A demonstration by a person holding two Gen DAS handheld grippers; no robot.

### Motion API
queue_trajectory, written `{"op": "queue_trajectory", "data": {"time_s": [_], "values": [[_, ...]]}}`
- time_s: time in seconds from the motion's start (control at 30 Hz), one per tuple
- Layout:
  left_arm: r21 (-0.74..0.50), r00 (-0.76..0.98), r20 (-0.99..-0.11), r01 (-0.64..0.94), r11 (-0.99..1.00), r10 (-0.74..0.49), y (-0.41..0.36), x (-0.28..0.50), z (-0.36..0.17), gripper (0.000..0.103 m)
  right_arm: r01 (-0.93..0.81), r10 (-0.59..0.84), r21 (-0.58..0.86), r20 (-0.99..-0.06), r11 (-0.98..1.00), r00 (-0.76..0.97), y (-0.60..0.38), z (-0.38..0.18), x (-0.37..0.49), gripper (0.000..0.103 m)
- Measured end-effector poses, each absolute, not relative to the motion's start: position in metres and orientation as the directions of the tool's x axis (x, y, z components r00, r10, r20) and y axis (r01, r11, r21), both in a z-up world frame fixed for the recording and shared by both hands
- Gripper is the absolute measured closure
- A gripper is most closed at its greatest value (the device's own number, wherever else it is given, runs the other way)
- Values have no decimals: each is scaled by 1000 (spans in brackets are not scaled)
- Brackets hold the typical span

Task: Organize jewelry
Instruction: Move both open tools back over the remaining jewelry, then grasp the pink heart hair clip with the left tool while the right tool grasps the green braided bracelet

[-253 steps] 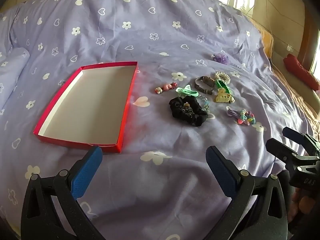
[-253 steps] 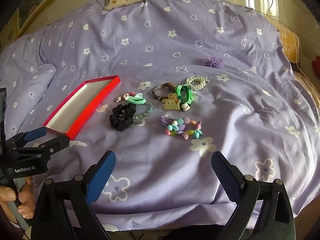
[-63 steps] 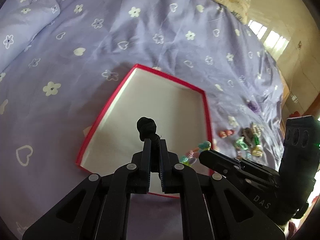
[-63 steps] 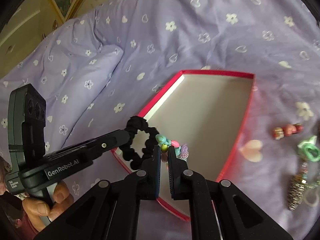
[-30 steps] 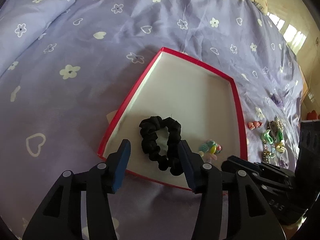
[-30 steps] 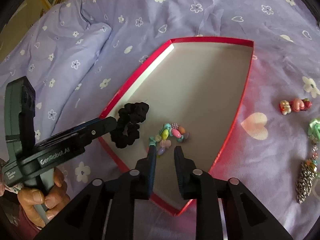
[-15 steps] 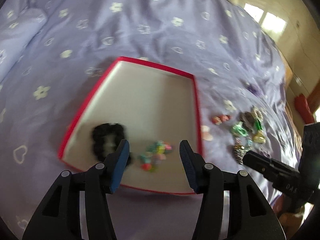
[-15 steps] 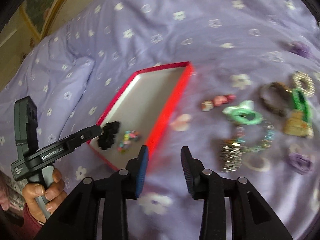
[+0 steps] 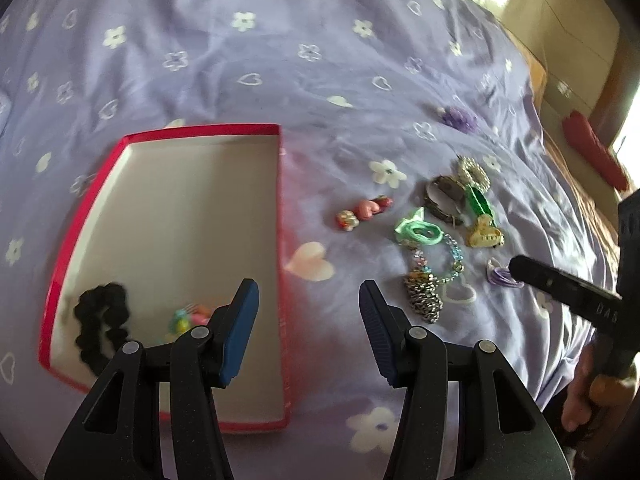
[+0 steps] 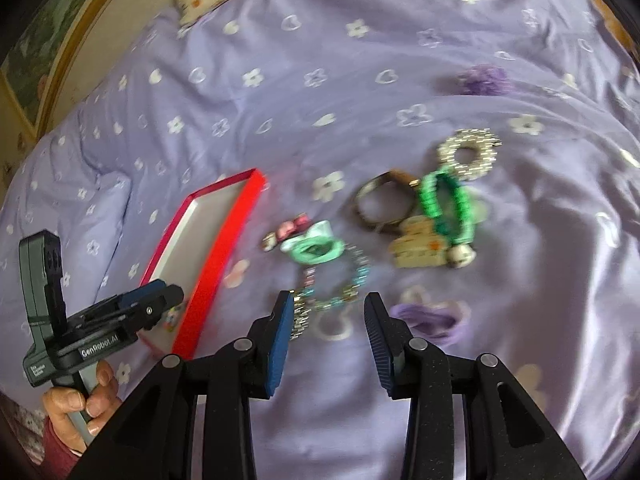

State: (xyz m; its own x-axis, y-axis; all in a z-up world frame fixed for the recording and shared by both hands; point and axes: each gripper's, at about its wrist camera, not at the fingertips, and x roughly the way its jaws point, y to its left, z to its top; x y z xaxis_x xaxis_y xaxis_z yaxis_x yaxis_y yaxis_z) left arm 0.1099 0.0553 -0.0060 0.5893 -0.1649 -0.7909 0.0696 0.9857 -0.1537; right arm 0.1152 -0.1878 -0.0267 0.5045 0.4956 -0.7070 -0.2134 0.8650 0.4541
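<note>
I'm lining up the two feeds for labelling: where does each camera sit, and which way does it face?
Left wrist: on the left hand-held gripper, facing forward and down at the red box and the jewelry pile; its own open blue pads show, and the right hand-held gripper at the right edge.
Right wrist: on the right hand-held gripper, facing the beaded bracelet and purple scrunchie; its open pads show, and the left hand holding its tool.
Shared: red box, jewelry pile, purple bedspread.

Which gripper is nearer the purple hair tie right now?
Right. The right gripper is open just beside the purple hair tie; the left gripper is open further away, by the red box.
</note>
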Motion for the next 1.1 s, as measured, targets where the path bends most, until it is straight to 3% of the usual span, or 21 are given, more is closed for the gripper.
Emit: {"op": "queue_trajectory", "data": {"time_s": [0.8, 1.1], "values": [[-19, 517, -843, 246, 969, -148, 3, 194, -27, 52, -93, 385, 404, -742, 910, 549, -249, -45, 180, 62], [47, 481, -868, 328, 943, -125, -16, 218, -48, 52, -103, 375, 375, -785, 921, 493, -242, -68, 207, 65]]}}
